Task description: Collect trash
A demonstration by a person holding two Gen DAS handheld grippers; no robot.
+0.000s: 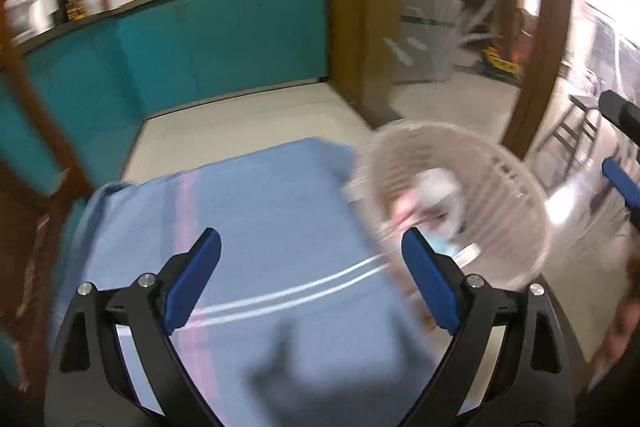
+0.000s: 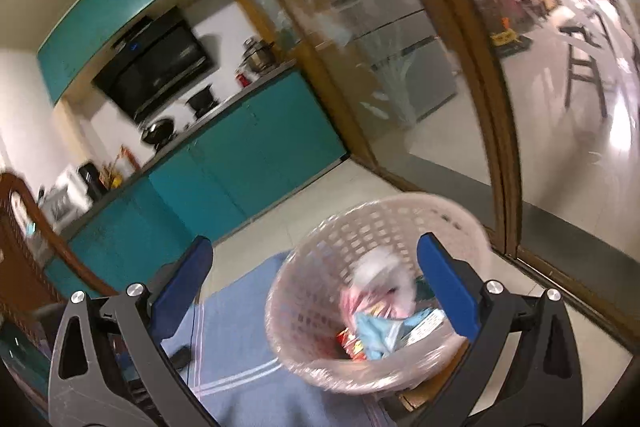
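Note:
A pale slotted plastic basket [image 1: 500, 163] stands at the right corner of the table, which is covered with a blue cloth [image 1: 260, 207]. Crumpled white paper [image 1: 436, 187] and coloured wrappers lie inside it. My left gripper [image 1: 316, 279] hangs open over the cloth, nothing between its blue pads, the basket just beyond its right finger. In the right wrist view the basket [image 2: 400, 207] holds white paper [image 2: 384, 271], a light blue packet [image 2: 380, 335] and a red wrapper [image 2: 352, 343]. My right gripper [image 2: 316, 287] is open above the basket, pads clear of it.
Teal cabinets [image 1: 224, 39] with a cluttered counter run along the back. A wood-framed glass door [image 2: 400, 67] stands close on the right. A brown wooden chair [image 2: 28, 247] is at the left. A person's hand [image 1: 624, 323] shows at the lower right. A small dark object [image 2: 182, 355] lies on the cloth.

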